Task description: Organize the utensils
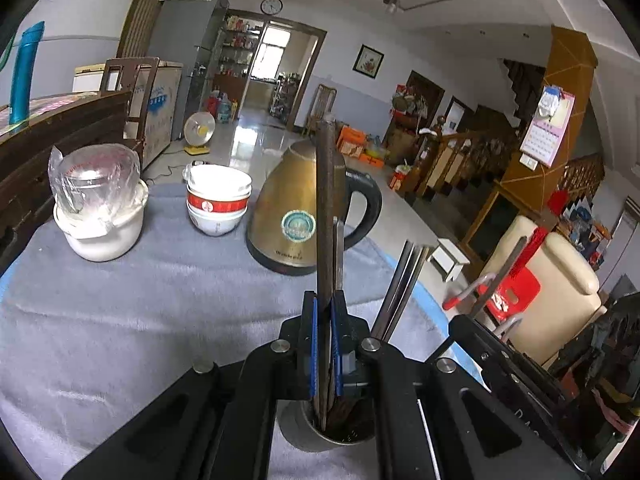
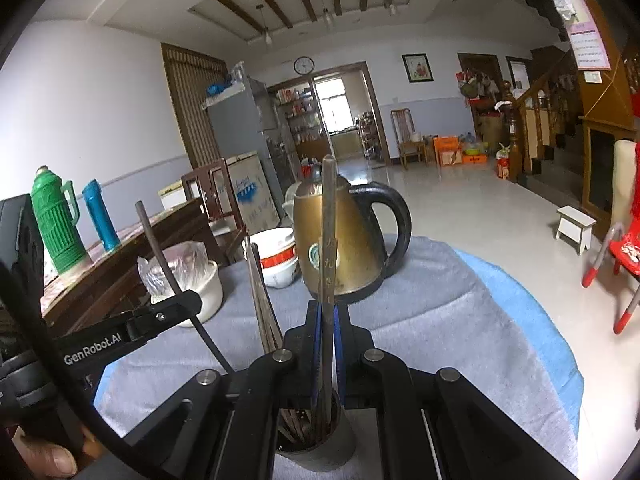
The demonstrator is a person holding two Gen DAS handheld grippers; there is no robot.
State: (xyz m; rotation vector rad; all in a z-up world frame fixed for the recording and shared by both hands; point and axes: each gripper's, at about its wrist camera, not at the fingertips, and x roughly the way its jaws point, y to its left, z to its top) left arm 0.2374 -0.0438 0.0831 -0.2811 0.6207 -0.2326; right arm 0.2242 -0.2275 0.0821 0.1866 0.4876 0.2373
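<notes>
Loading chopsticks into the holder looks like the step in hand: each gripper stands over the metal cup (image 1: 320, 428) on the grey-clothed surface (image 1: 140, 300) with dark sticks clamped upright between its jaws.

Going left to right in the left wrist view, one white pot with a plastic-wrapped lid (image 1: 100, 204) stands at the far left, then a stack of bowls (image 1: 218, 200), which I count as about three nested, though the rims blur together. Next comes one brass-coloured kettle (image 1: 296, 216). In front of it the left gripper (image 1: 326, 344) has its jaws drawn nearly together on a dark brown chopstick (image 1: 326, 200), with a thinner second stick just beside it, so probably a pair. Their lower ends reach into the cup, where a few more stick ends show. To the right, a loose bundle of metal chopsticks (image 1: 400, 288) leans out of the cup; I cannot count them surely, perhaps four. Further right is the right gripper's body, seen side-on.

In the right wrist view the right gripper (image 2: 328, 340) likewise has its jaws closed tight on one chopstick with characters on it (image 2: 329, 240), its foot down in the cup.

The next move, I judge, calls for lowering each stick until it bottoms out, then easing the jaws apart without tipping the cup, which looks light and crowded.
</notes>
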